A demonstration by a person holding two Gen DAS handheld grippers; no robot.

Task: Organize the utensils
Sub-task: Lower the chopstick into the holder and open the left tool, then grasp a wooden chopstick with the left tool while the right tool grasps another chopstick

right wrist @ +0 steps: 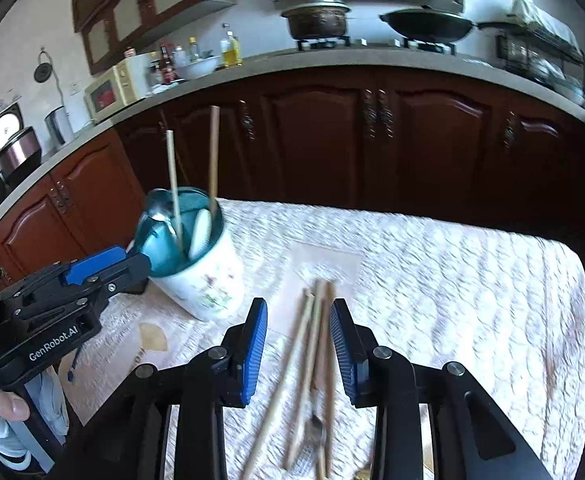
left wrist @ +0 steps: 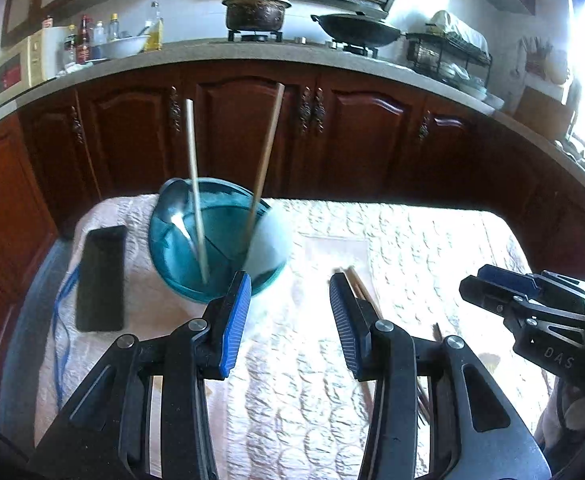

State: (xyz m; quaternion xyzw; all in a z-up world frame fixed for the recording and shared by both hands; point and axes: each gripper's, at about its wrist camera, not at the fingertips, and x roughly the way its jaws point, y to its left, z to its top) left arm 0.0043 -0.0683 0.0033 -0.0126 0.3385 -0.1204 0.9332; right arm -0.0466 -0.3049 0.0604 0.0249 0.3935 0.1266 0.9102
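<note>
Two chopsticks (right wrist: 174, 184) already in cup (right wrist: 208, 276); R gripper (right wrist: 298, 340) open over loose sticks (right wrist: 310, 344), L gripper (left wrist: 290, 320) open, empty. Next: lower, pinch one.

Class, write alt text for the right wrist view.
The open right gripper hovers over loose chopsticks and a fork on a quilted cloth. Left of them, a cup holds two chopsticks.

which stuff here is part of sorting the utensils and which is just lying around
Job: cup holding two chopsticks and a spoon; loose chopsticks and a fork on the cloth.

Lying about: black tray, blue cable, microwave, pot, wok.
</note>
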